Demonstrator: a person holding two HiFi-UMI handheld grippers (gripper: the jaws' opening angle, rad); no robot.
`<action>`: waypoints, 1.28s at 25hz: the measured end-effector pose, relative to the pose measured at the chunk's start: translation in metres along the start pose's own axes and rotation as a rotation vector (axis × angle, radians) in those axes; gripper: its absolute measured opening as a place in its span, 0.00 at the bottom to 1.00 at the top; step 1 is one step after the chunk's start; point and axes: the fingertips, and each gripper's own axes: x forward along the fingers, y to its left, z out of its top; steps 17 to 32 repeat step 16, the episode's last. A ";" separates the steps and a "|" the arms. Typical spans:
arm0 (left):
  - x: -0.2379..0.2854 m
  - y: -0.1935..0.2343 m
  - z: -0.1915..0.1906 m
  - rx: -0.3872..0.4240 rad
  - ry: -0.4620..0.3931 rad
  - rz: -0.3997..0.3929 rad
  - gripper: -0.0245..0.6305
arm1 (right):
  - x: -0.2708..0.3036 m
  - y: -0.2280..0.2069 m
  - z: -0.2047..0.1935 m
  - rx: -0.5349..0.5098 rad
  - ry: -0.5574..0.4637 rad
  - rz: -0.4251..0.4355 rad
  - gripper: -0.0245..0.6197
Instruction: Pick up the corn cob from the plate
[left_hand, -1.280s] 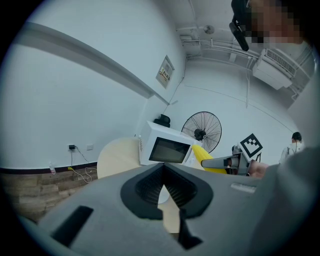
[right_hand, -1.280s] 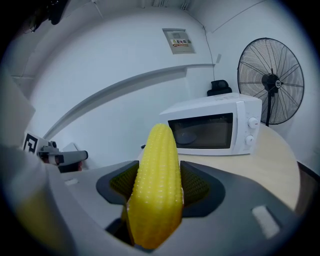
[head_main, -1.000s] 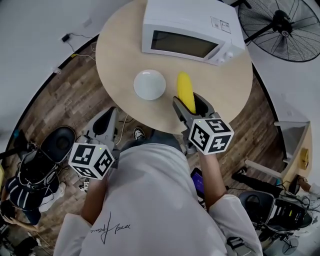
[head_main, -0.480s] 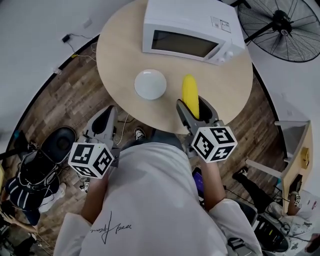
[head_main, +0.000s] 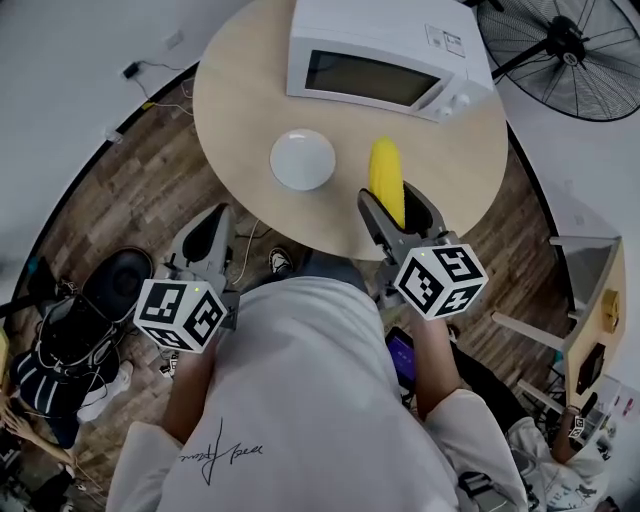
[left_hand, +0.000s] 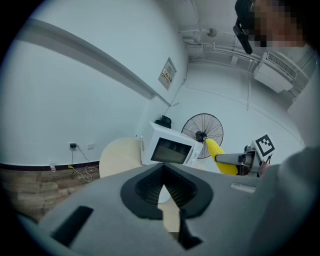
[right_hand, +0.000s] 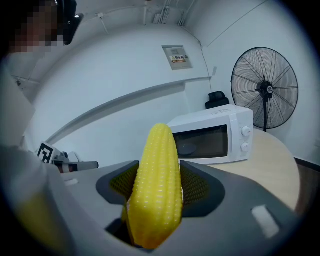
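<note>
Yellow corn cob (head_main: 386, 188) gripped in the right gripper (head_main: 396, 215), off the plate (head_main: 302, 160).

The right gripper view shows what the head view cannot: neat rows of glossy, bumpy kernels on the tapered cob, with the dark ribbed fingers (right_hand: 201, 185) pressed against both its sides, spread wide around it. From above, the cob points away from the person, just right of the smooth, round white plate, which lies empty on the round pale-wood table (head_main: 235, 95) near a boxy white microwave (head_main: 385, 60). The left gripper (head_main: 208, 232) hangs off the table's near-left edge over plank flooring; its own view shows its ribbed fingers (left_hand: 145, 185) closed tip to tip on nothing.
</note>
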 end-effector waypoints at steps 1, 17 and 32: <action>0.000 0.001 0.000 0.002 0.001 0.001 0.02 | 0.000 0.000 0.001 0.000 0.000 0.000 0.46; 0.006 -0.003 -0.002 0.039 0.015 0.000 0.02 | 0.001 -0.001 -0.002 0.012 0.016 0.038 0.46; 0.006 -0.003 -0.002 0.039 0.015 0.000 0.02 | 0.001 -0.001 -0.002 0.012 0.016 0.038 0.46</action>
